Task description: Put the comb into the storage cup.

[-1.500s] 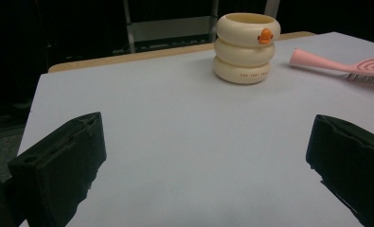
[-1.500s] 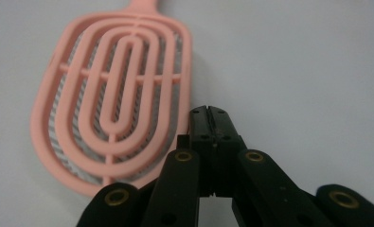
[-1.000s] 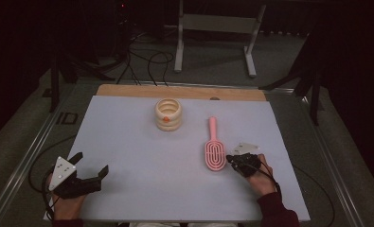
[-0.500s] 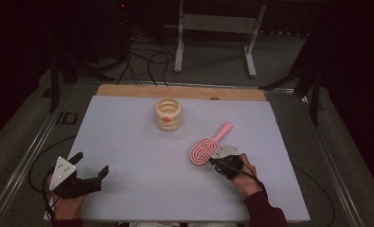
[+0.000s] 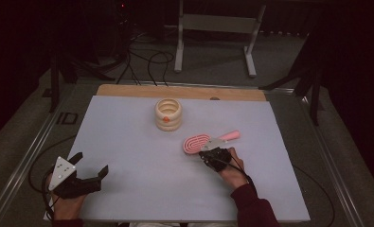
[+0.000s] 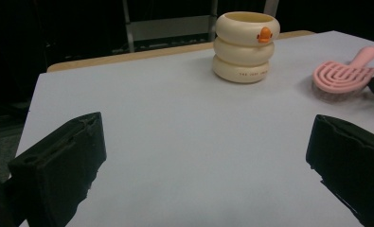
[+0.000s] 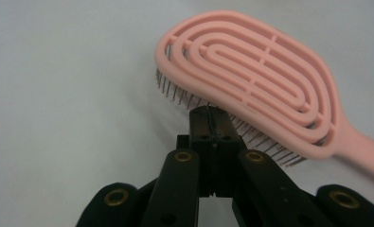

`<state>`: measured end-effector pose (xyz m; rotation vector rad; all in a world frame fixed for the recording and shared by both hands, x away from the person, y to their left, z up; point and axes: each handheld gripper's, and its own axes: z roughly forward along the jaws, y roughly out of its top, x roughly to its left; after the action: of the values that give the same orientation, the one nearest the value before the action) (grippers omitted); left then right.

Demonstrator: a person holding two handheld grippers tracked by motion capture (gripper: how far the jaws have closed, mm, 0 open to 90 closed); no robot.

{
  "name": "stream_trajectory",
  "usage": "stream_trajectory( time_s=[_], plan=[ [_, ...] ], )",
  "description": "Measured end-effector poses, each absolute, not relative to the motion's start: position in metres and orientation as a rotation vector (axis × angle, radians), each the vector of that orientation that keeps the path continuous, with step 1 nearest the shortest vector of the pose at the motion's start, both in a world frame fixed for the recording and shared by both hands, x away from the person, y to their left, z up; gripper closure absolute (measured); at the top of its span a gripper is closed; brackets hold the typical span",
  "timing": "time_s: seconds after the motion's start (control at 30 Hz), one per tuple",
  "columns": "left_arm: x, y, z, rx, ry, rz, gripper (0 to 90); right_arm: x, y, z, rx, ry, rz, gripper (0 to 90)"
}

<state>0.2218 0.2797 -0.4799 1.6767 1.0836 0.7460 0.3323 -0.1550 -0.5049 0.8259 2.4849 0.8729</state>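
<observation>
**Inspector A:** What did the step call for, in your judgement?

**Inspector B:** The right tool (image 7: 212, 118) was being used as a pusher, its two jaws pressed fully together with nothing between them. Its tip sat against the bristled underside of the pink hairbrush (image 7: 255, 71), at the near edge of the head. To turn the brush cleanly, I judged the tip should stay low against the head's rim and sweep level across the tabletop (image 5: 142, 189); a high contact would ride over the bristles or tip the brush.

**Inspector A:** And where was the brush?

**Inspector B:** Flat on the tabletop, right of centre, head to the left and handle angled to the far right, well apart from the cream ringed cup (image 5: 168, 114) beyond it.

**Inspector A:** The other tool?

**Inspector B:** The left tool (image 5: 91, 166) rested at the near left, jaws wide apart, holding and touching nothing.
</observation>
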Motion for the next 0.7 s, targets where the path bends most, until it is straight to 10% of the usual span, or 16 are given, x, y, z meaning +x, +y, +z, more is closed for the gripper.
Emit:
stream_trajectory(
  time_s=[0.7],
  plan=[
    [0.222, 0.281, -0.48, 1.679, 1.085, 0.747, 0.0, 0.368, -0.152, -0.505, 0.999, 2.375, 0.892, 90.0]
  ],
)
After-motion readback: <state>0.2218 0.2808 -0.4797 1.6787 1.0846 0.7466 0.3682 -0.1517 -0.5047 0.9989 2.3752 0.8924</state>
